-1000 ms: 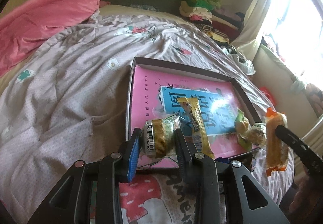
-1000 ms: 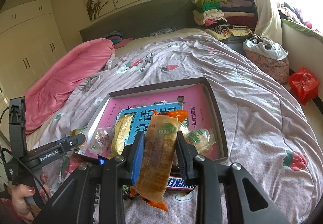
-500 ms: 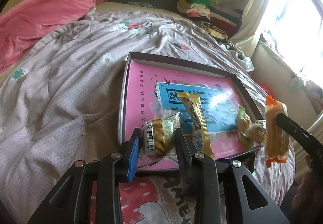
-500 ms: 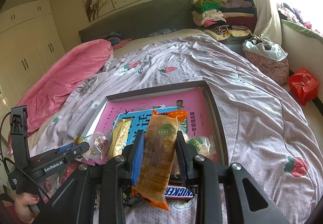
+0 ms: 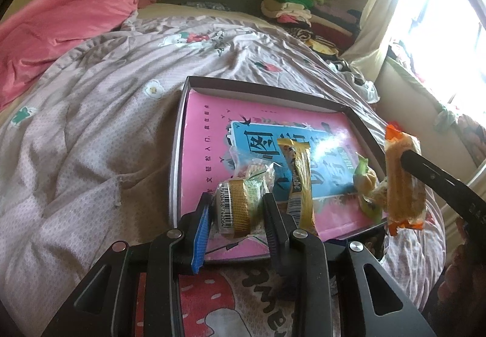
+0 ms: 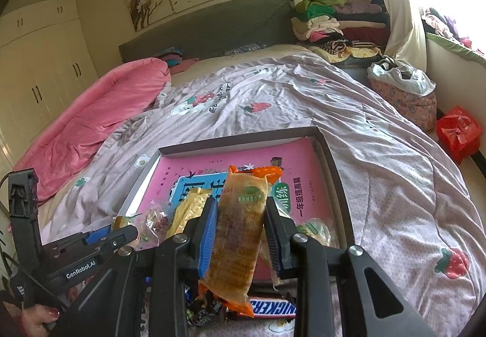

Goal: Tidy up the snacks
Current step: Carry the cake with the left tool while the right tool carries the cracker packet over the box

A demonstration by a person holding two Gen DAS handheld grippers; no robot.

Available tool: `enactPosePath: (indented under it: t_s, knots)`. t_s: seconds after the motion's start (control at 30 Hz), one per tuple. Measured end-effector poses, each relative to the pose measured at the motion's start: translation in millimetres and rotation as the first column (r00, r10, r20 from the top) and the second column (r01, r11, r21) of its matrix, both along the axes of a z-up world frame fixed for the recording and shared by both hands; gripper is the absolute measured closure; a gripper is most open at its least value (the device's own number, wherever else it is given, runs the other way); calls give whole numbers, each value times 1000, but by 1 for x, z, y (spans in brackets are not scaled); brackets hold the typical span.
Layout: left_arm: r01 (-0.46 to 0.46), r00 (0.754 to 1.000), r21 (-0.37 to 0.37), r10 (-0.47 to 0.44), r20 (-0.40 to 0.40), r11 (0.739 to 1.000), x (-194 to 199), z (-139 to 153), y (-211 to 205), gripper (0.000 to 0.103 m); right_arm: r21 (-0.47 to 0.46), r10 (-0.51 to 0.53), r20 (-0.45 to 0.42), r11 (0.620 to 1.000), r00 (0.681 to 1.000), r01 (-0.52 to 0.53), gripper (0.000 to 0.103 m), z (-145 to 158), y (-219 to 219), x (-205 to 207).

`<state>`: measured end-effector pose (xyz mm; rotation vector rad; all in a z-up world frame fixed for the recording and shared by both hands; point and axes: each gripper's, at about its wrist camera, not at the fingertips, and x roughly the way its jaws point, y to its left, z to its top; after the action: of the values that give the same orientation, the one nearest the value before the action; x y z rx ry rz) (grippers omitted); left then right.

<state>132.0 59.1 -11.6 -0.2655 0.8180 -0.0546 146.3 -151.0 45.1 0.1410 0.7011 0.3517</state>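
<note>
My left gripper (image 5: 237,201) is shut on a small wrapped snack with a gold band (image 5: 240,211), held just above the near edge of the tray (image 5: 258,87), a shallow box with a pink and blue book in it. In the tray lie a yellow bar (image 5: 299,182) and a green-wrapped snack (image 5: 364,182). My right gripper (image 6: 241,205) is shut on a long orange packet (image 6: 243,224), upright over the tray's near right corner (image 6: 331,154). The left wrist view has that orange packet (image 5: 401,179) at its right.
A Snickers bar (image 6: 273,308) and other loose wrappers lie on the quilt below the right gripper, in front of the tray. A pink duvet (image 6: 100,112) is bunched at the far left. Clothes (image 6: 328,18) are piled at the bed's head, and bags (image 6: 404,87) stand beside the bed.
My right gripper has carried the orange packet a little forward, further over the tray. The left gripper with the gold-banded snack has stayed almost still.
</note>
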Motion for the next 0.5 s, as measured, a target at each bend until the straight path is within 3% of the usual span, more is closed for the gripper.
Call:
enactPosePath:
  t_s: [0.5]
  knots:
    - [18,999,3,-18,-27,1000,6,-9,-1,69,-51,8,-12,999,1000,-9,72,-18,21,17]
